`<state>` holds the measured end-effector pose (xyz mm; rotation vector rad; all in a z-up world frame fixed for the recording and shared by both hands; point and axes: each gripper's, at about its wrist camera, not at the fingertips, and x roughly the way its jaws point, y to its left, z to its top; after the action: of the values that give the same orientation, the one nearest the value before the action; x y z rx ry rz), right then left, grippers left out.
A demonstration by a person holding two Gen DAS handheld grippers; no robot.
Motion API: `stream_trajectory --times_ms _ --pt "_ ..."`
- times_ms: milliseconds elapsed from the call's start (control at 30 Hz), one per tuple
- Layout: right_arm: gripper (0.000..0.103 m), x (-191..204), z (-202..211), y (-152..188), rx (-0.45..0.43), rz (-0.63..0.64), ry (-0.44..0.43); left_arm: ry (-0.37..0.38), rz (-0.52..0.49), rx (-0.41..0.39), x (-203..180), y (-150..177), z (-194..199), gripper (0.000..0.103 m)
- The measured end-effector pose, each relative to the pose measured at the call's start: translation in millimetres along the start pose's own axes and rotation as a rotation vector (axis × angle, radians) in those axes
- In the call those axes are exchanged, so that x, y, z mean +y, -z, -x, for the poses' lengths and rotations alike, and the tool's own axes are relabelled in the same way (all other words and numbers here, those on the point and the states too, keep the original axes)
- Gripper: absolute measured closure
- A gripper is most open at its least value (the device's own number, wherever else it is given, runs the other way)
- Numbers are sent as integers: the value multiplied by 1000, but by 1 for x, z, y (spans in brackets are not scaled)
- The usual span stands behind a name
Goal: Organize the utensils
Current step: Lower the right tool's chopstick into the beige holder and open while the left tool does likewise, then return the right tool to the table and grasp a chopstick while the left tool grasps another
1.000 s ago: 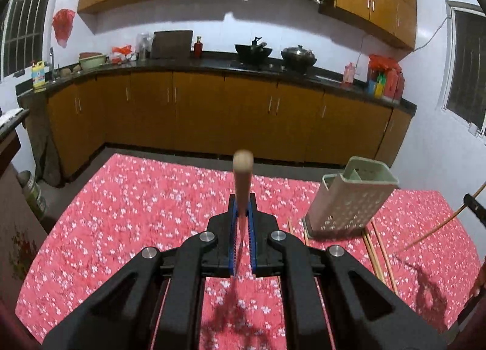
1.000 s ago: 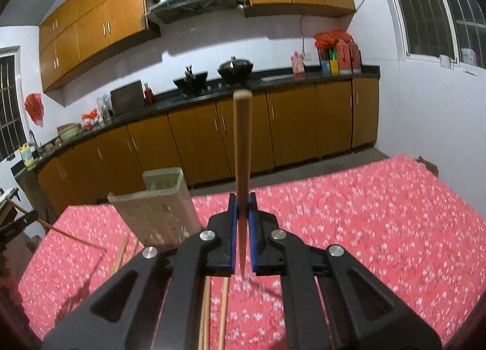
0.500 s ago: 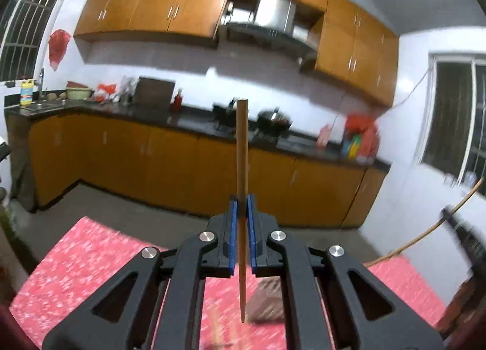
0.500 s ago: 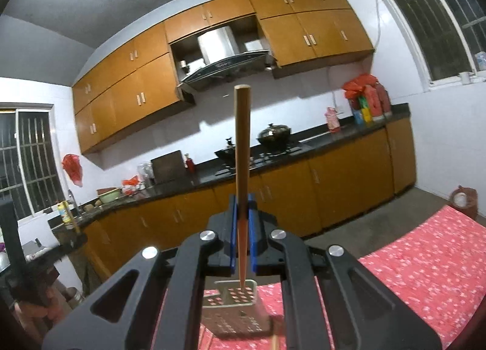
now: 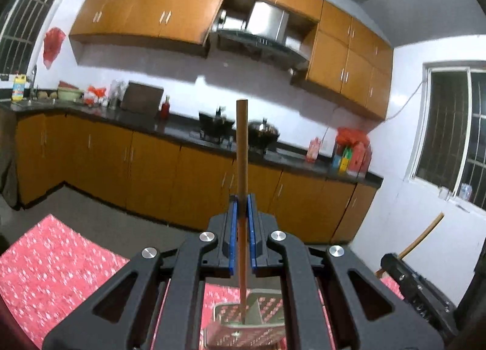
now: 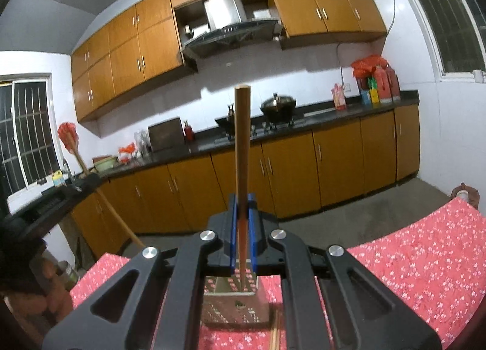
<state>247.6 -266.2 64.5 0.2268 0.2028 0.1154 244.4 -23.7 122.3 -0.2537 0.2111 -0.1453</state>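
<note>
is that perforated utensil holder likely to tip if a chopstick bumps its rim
Probably. The holder looks like thin plastic full of holes, so likely light. It stands tall on a soft tablecloth, which may let it rock. Each claw, left and right, grips a stiff wooden chopstick that would push rather than bend.

utensil holder (image 5: 247, 324) stands on the table (image 5: 54, 274); kitchen counter (image 5: 127, 117) behind it.
</note>
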Motion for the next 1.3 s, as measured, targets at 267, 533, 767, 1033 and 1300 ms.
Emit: stream_trajectory --times_ms 267,533,767,1033,1300 --pt "82 4 -7 17 56 -1 -20 6 -50 74 -1 17 -6 73" --pt "74 7 23 9 2 -8 -24 -2 -51 29 5 3 22 54" --pt "68 -20 68 19 -19 -30 42 -30 3 62 36 9 54 54" --pt "70 -67 32 120 397 -69 151 -156 -52 327 79 85 51 54" --pt "74 -47 14 199 615 -24 114 -143 -44 542 100 158 50 58"
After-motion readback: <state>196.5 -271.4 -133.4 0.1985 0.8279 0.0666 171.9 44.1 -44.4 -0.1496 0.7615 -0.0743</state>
